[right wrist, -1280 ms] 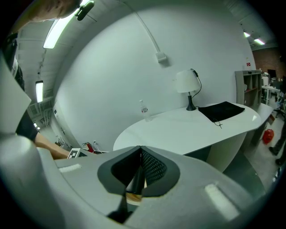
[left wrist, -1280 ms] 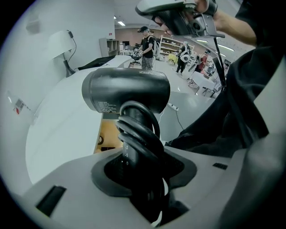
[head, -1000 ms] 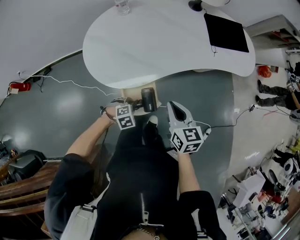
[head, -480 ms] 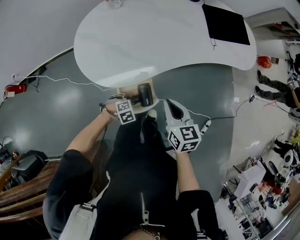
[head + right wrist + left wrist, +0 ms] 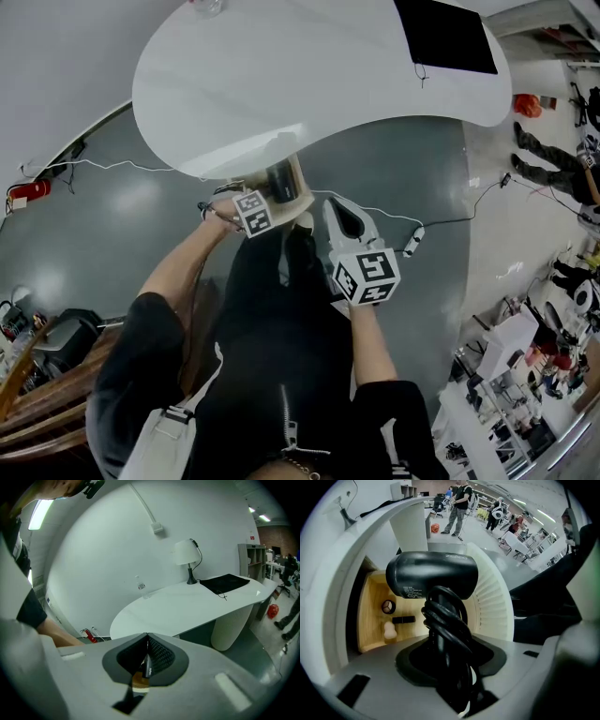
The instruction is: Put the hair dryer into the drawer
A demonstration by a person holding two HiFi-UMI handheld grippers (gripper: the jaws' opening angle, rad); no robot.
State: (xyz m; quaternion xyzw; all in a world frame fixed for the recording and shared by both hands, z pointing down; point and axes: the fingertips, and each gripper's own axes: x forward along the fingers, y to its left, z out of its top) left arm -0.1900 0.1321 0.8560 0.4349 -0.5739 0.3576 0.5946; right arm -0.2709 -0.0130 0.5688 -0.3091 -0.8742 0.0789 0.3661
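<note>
Black cord-wrapped handle of the dryer [image 5: 432, 576] is pinched in the left gripper [image 5: 446, 677] fingers; the right gripper [image 5: 147, 656] fingers are pressed together, empty. Within 1 second the dryer has gone from clear of the tabletop [image 5: 309, 84] to under its edge, over the open wooden drawer [image 5: 370, 620]: nearly placed. 3 small items [image 5: 403, 619] crowd the drawer's left; its right looks free, a ribbed wall [image 5: 494, 597] close beside.

Hair dryer [image 5: 433, 573] and wound cord [image 5: 446, 623] were logged black. Drawer [image 5: 370, 620] was seen as pale wood. Table [image 5: 309, 84] was noted white, mat [image 5: 445, 36] black, floor [image 5: 112, 225] dark grey.
</note>
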